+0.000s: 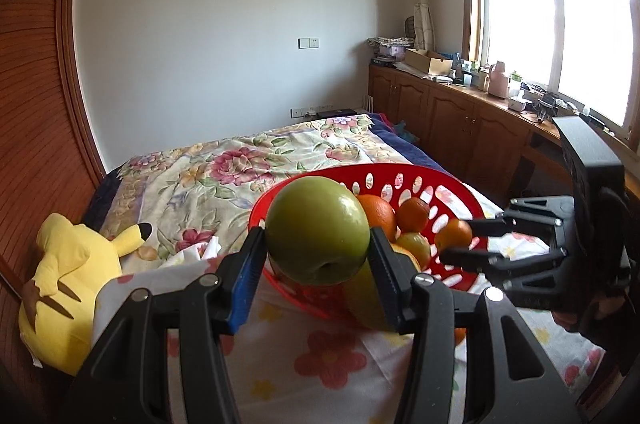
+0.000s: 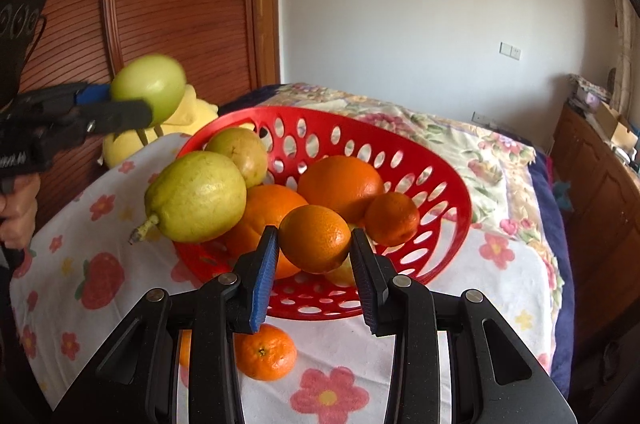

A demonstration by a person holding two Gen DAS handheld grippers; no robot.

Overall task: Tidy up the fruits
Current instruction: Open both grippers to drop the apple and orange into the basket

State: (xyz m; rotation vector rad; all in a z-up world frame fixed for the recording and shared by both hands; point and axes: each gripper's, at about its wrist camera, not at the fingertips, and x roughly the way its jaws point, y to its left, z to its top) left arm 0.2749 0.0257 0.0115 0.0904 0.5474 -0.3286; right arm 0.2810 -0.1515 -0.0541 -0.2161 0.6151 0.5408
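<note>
Between the jaws of the left gripper [image 1: 318, 256] sits a green apple [image 1: 318, 230], pinched across its widest part, with the pads flat against opposite flanks and the fruit lifted clear above the near rim of the red basket [image 1: 404, 180]. Its skin looks smooth and waxy, so it will likely slip if squeezed off-centre; the body is firm and fairly heavy, and a grip at the equator, as now, suits it best. The right gripper [image 2: 314, 250] is closed on a small orange [image 2: 314, 238], pads on either side of its middle, held over the front of the basket. That fruit looks light, with a pebbled rind that should give good purchase, though hard pressure could bruise it. Within the basket lie a large yellow-green pear-like fruit [image 2: 196, 196] at the left edge, a second one behind it, two big oranges and a small one. Another small orange [image 2: 266, 352] rests on the flowered cloth [image 2: 328, 396] just outside the basket's near rim, beneath the right gripper. A yellow plush toy [image 1: 68, 288] lies at the cloth's left edge.
</note>
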